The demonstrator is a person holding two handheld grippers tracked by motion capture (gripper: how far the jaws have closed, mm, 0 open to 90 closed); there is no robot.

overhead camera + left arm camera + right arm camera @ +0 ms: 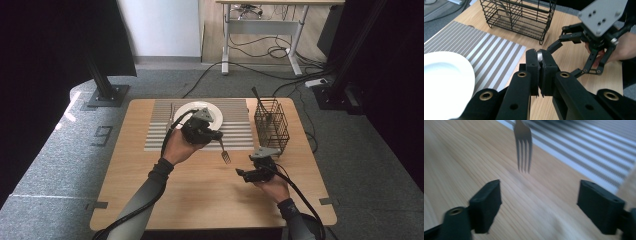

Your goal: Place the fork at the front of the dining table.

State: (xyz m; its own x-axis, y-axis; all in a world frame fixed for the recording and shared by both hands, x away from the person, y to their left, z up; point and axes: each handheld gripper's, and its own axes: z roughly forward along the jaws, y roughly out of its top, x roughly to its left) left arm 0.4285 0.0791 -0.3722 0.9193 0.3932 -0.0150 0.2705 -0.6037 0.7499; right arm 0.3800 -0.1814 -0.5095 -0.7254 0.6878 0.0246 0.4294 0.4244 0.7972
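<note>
high view: above, facing forward-down | gripper views: close, along jaws (both share the striped mat (486,52))

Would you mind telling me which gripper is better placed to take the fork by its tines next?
The right gripper. Its jaws stand open, facing the fork, whose tines hang just ahead of it. The left gripper is already shut on the fork's handle.
</note>
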